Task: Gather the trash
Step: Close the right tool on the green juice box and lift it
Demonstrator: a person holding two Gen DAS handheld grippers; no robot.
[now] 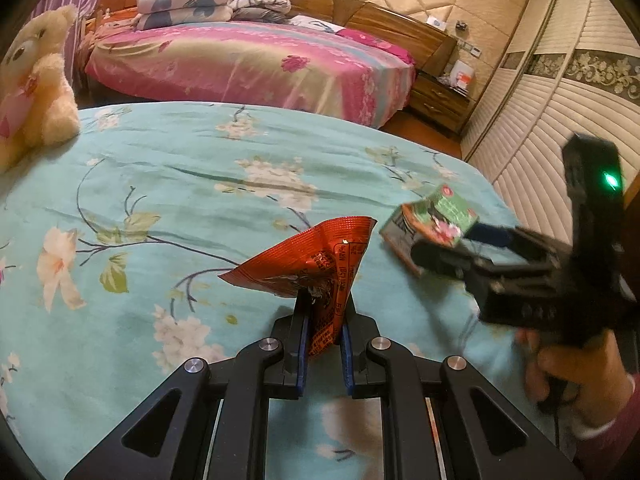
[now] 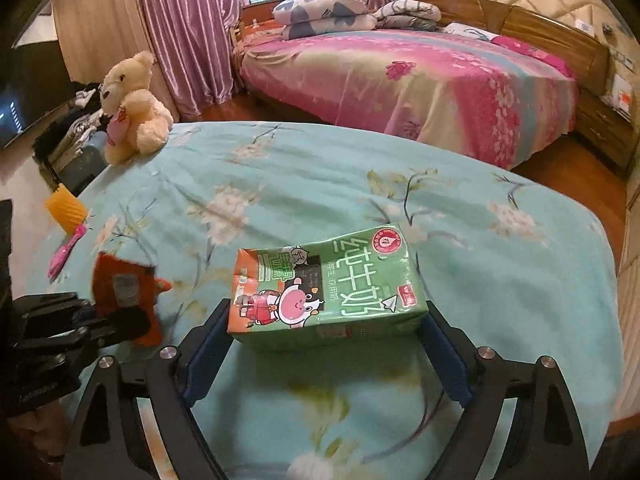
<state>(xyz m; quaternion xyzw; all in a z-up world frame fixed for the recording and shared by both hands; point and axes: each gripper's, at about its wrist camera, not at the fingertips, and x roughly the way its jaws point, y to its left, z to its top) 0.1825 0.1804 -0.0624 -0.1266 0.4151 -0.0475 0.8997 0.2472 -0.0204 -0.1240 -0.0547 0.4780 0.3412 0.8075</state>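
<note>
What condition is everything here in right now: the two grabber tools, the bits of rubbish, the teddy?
Left gripper: jaws shut on the red wrapper.
Red wrapper: crumpled, held up off the bed.
Right gripper: jaws open, either side of the milk carton.
Milk carton: lying on its side on the bedspread, top end dented.
Teddy bear: sitting upright at the bed's far corner.

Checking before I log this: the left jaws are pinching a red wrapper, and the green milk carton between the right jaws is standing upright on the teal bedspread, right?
Not quite. The green milk carton lies flat on its side, as the right wrist view shows. The rest holds: the left gripper pinches the red wrapper, and the carton sits between the right gripper jaws on the teal bedspread.
</note>
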